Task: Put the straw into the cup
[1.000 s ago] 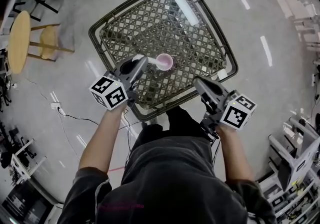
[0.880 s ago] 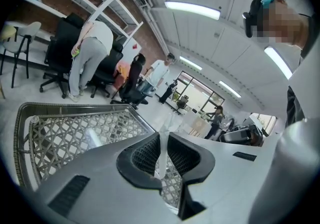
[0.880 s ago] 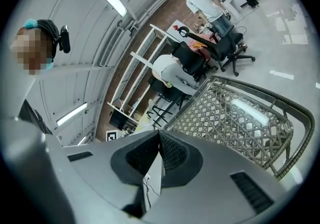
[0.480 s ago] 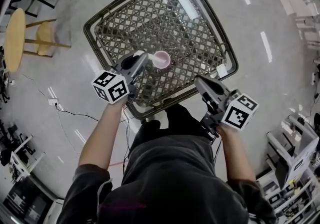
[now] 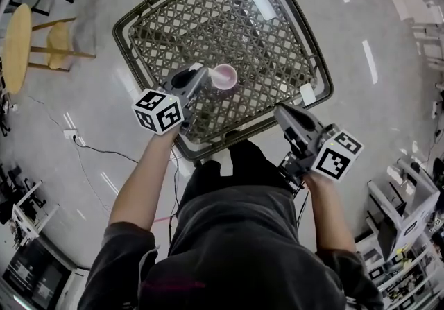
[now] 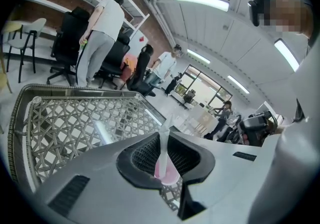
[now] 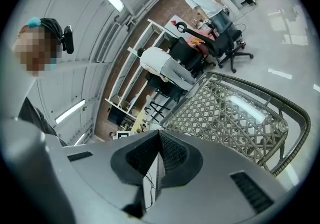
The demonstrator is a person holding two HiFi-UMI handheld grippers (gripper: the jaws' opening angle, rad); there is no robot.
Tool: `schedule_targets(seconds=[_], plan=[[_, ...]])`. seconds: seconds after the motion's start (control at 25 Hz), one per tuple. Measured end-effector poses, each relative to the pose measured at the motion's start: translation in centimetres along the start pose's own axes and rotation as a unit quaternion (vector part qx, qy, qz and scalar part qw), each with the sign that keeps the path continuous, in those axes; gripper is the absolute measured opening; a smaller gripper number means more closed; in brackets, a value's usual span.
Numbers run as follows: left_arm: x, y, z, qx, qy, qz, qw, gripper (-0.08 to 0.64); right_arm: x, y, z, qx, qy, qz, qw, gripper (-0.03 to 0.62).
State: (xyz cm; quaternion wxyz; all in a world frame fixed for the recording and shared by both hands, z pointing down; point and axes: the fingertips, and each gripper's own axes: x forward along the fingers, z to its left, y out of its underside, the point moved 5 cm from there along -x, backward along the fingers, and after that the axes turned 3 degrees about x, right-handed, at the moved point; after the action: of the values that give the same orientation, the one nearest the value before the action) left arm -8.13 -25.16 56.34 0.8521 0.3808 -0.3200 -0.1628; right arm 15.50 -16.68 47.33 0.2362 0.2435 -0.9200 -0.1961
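Grey left tool (image 5: 206,77) and right tool (image 5: 279,109), each with 1 black-and-white marker cube; dark grey short-sleeved shirt (image 5: 236,246).

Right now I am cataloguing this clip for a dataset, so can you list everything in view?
table: one, brown woven lattice with a dark rim, in front of the person
cup: one, pink, on the table's near-left part
straw: one, clear white, between the left gripper's jaws, over the cup
round table: one, light wood, far left
cable: one, dark, on the floor at left
bystanders: at least three, beyond the table
left gripper: one, grey, shut on the straw
right gripper: one, grey, jaws together, empty, at the table's near-right edge
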Motion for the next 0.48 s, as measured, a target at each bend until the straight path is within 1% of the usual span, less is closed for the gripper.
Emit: schedule_targets(seconds=[0.28, 0.48], plan=[[0.7, 0.9, 0.3, 0.008, -0.017, 0.013, 0.9997, 0.051, -0.5, -0.4, -0.2, -0.003, 0.004, 0.002, 1.000, 0.014], [1.4, 1.3, 0.5, 0.009, -0.017, 0.019, 0.9996, 0.051, -0.3, -0.6, -0.5, -0.001, 0.006, 0.002, 1.000, 0.014]])
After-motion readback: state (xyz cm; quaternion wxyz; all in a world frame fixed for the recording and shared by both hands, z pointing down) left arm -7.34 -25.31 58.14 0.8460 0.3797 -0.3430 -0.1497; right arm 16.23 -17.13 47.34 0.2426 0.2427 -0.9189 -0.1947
